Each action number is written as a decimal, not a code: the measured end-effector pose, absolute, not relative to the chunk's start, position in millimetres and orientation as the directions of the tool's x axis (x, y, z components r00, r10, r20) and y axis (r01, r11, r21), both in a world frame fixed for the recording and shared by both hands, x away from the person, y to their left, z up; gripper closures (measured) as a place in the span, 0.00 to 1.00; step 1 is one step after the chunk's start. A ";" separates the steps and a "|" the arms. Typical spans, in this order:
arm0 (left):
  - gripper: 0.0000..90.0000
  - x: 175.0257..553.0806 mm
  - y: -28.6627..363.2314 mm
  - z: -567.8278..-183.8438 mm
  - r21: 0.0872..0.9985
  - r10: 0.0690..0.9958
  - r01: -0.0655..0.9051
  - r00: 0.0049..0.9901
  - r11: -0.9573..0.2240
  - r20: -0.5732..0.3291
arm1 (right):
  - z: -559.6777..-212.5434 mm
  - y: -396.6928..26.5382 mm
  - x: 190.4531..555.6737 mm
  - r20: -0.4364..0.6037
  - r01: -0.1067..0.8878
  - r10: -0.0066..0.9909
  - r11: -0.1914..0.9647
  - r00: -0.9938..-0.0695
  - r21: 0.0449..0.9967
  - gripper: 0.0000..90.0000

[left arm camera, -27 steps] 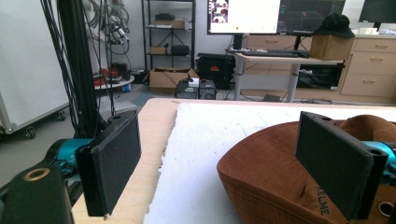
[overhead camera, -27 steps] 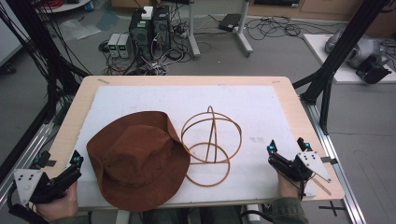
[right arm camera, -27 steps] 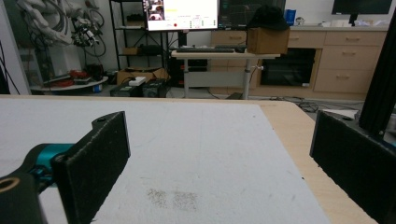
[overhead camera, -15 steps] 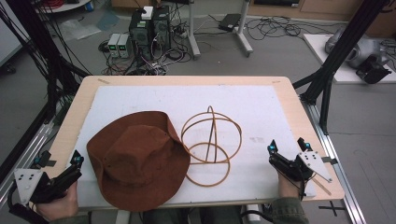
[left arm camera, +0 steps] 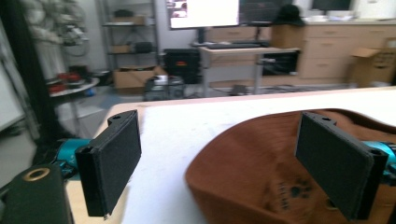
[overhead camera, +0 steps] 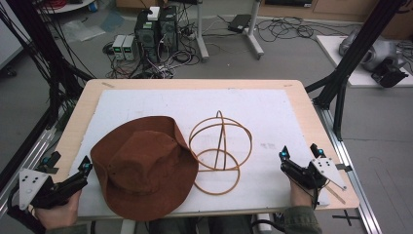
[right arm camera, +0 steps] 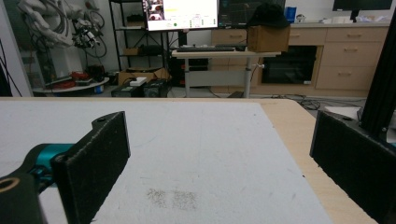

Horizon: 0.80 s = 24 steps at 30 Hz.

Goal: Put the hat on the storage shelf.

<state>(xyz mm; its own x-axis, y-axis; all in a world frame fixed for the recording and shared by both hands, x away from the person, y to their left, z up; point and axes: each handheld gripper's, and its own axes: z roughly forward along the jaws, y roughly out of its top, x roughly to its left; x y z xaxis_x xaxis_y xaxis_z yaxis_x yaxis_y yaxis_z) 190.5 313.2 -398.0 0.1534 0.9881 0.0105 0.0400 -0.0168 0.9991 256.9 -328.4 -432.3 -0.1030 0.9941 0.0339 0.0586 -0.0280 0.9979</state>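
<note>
hat (overhead camera: pixel 143 170) brown | wire frame (overhead camera: pixel 220 151) tan | mat (overhead camera: pixel 272 117) white | table (overhead camera: pixel 319 126) light wood

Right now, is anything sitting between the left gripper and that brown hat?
Nothing visible does. The left gripper sits open at the table's near left corner, and the brown hat lies just beside it on the white mat, its brim already showing between the jaws.

Hat (overhead camera: pixel 144 169) lies left of wire frame (overhead camera: pixel 220 151), brim apparently overlapping it, on table (overhead camera: pixel 302 105).

A matt brown hat (overhead camera: pixel 144 168) is looking like soft suede cloth, the ring stand (overhead camera: pixel 220 151) like thin smooth wood (perhaps rattan), lying on a matt white sheet (overhead camera: pixel 272 114) covering the pale wooden table (overhead camera: pixel 311 105).
</note>
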 end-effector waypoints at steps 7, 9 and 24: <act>0.16 193.1 302.9 -387.3 0.998 0.963 0.045 0.267 -0.040 0.027 | -432.7 -326.4 257.9 0.027 0.058 0.993 -0.021 -0.113 0.998 0.05; 0.16 196.0 299.0 -385.5 0.997 0.949 0.053 0.313 -0.054 0.035 | -432.9 -325.8 258.1 0.028 0.063 0.993 -0.021 -0.118 0.998 0.05; 0.17 238.9 290.2 -394.9 0.859 0.742 0.349 0.668 -0.376 0.053 | -433.3 -324.3 258.3 0.032 0.061 0.991 -0.024 -0.132 0.998 0.05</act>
